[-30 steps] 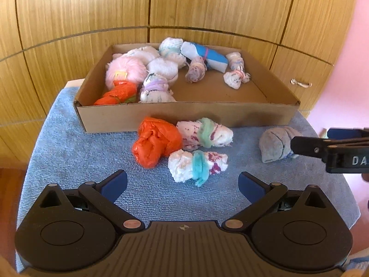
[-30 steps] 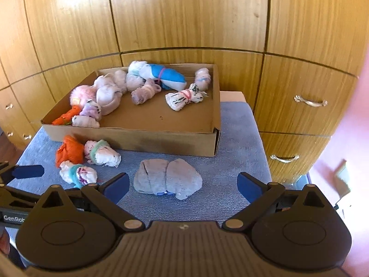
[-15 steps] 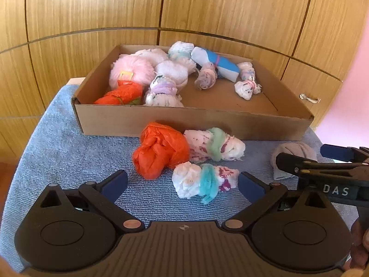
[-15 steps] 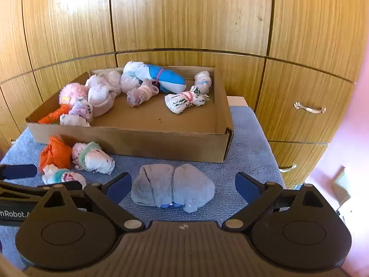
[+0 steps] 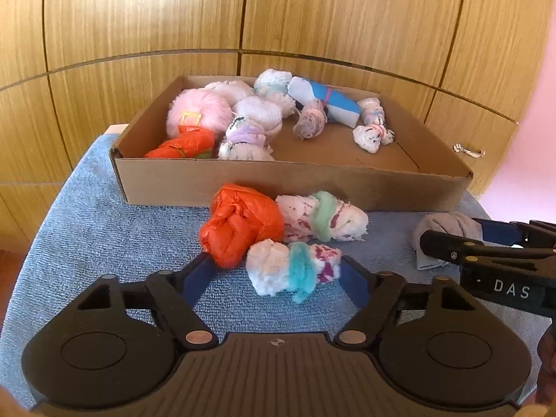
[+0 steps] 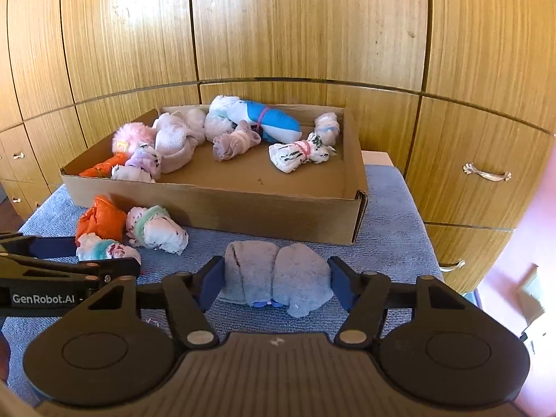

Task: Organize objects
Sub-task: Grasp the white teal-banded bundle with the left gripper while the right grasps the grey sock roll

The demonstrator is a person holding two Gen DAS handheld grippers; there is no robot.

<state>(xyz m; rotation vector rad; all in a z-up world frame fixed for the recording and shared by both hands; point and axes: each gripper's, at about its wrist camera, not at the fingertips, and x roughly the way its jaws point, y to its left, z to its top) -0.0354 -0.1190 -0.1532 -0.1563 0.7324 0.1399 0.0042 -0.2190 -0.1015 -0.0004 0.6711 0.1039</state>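
Observation:
A cardboard box (image 5: 292, 184) (image 6: 222, 208) on a blue towel holds several rolled cloth bundles. In front of it lie an orange bundle (image 5: 239, 222), a white bundle with a green band (image 5: 323, 219) and a white bundle with a teal band (image 5: 292, 267). My left gripper (image 5: 278, 274) is open, its fingers either side of the teal-banded bundle. My right gripper (image 6: 274, 278) is open, its fingers flanking a grey rolled bundle (image 6: 278, 274), also in the left wrist view (image 5: 444, 232).
The blue towel (image 5: 87, 229) covers a small table that ends close on each side. Wooden cabinet doors (image 6: 278, 27) stand behind the box, with drawer handles (image 6: 486, 173) at the right. A pink wall is at the far right.
Both grippers have moved forward and down. The left fingers now bracket the teal-banded bundle and the right fingers bracket the grey bundle. Nothing has been lifted.

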